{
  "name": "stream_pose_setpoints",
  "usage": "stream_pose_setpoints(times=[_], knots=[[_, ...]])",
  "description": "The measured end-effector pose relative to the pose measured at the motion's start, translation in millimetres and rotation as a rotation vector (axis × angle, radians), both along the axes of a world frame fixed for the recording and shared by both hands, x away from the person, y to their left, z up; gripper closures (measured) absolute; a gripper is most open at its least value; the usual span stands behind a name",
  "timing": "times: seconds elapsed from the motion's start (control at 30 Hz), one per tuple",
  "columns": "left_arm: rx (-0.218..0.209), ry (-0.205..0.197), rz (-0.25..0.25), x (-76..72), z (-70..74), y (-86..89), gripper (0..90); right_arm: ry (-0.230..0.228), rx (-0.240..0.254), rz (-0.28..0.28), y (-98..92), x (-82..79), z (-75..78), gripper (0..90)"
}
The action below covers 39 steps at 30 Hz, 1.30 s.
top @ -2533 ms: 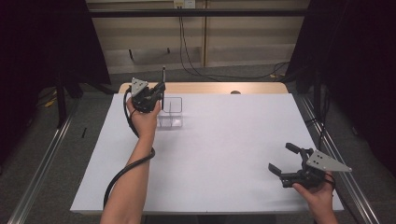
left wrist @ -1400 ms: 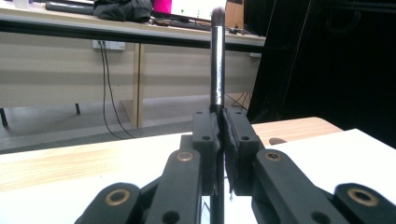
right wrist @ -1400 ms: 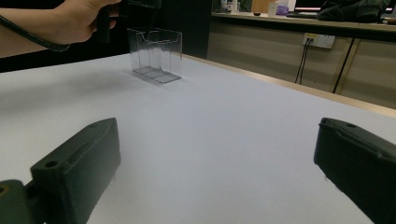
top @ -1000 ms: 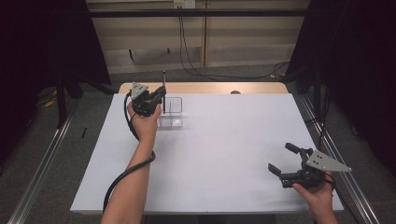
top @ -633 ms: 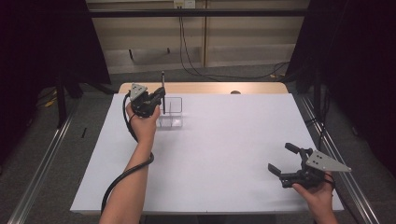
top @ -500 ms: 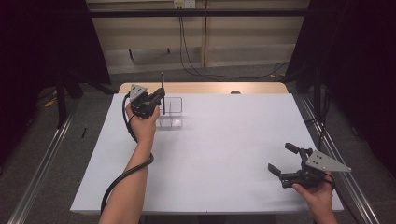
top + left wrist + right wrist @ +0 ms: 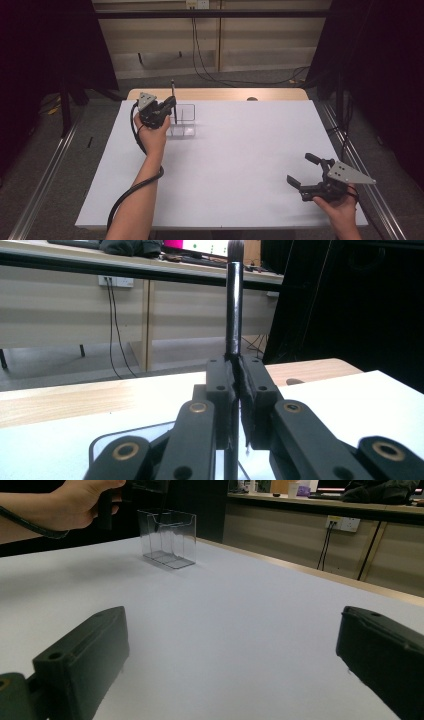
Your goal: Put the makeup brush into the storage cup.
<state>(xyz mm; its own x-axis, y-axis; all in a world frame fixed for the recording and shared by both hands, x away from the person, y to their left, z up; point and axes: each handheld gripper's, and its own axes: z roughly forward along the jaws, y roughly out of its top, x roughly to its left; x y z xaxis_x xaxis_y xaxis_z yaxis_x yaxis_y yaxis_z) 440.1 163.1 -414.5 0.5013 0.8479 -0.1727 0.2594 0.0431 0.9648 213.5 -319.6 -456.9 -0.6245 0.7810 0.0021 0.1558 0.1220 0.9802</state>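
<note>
Directly below the left gripper [image 7: 167, 106], at the far left of the white table [image 7: 240, 165], stands the clear plastic organiser box with open-topped compartments [image 7: 182, 121], and the coming move seems to turn on that vertical line-up. The left gripper's jaws are clamped tight on a slim black brush with a dark bristle tip [image 7: 233, 300], held upright, so its long axis points straight down toward the box; in the high view the brush [image 7: 174, 97] rises above the jaws and its lower end reaches down at the box's left side, though whether it is already inside a compartment cannot be told. The left hand [image 7: 152, 135] is right beside the box, by far the nearer. The right gripper [image 7: 306, 172] rests well apart at the near right of the table, its jaws spread wide and holding nothing, facing across the bare surface toward the box [image 7: 167, 537].
</note>
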Motion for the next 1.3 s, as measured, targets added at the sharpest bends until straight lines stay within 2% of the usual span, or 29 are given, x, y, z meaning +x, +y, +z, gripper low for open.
stream_pose_setpoints(times=[0.2, 0.27, 0.33, 0.4, 0.87, 0.97, 1.03, 1.3], knots=[[0.004, 0.002, -0.003, -0.8, -0.2, 0.3, 84.0, 0.0, 0.001, 0.001, 0.0, 0.0, -0.1, 0.3], [-0.008, 0.0, 0.002, -1.5, -0.6, -0.3, 83.9, 0.002, 0.002, 0.001, 0.2, 0.0, 0.0, 0.3], [0.006, -0.001, -0.003, -2.0, -0.9, 0.1, 84.0, 0.002, 0.002, 0.001, 0.4, 0.0, -0.1, 0.4], [-0.009, 0.003, -0.001, -2.2, -1.6, -0.4, 83.9, 0.003, 0.0, 0.002, 0.5, -0.1, -0.1, 0.4], [0.0, 0.018, -0.013, -2.1, -2.1, 1.0, 83.6, 0.004, -0.001, 0.002, 0.7, 0.2, -0.2, 0.3], [-0.012, 0.021, -0.027, -2.0, -3.7, 1.7, 81.5, 0.002, -0.003, 0.005, 0.9, 0.2, -0.2, 0.4], [0.0, 0.026, -0.034, -2.1, -4.4, 1.5, 80.1, 0.003, -0.003, 0.005, 1.1, 0.2, -0.2, 0.4], [-0.017, 0.021, -0.035, -4.1, -3.7, 2.8, 64.8, 0.003, -0.006, 0.008, 1.9, 0.6, -0.6, 0.4]])
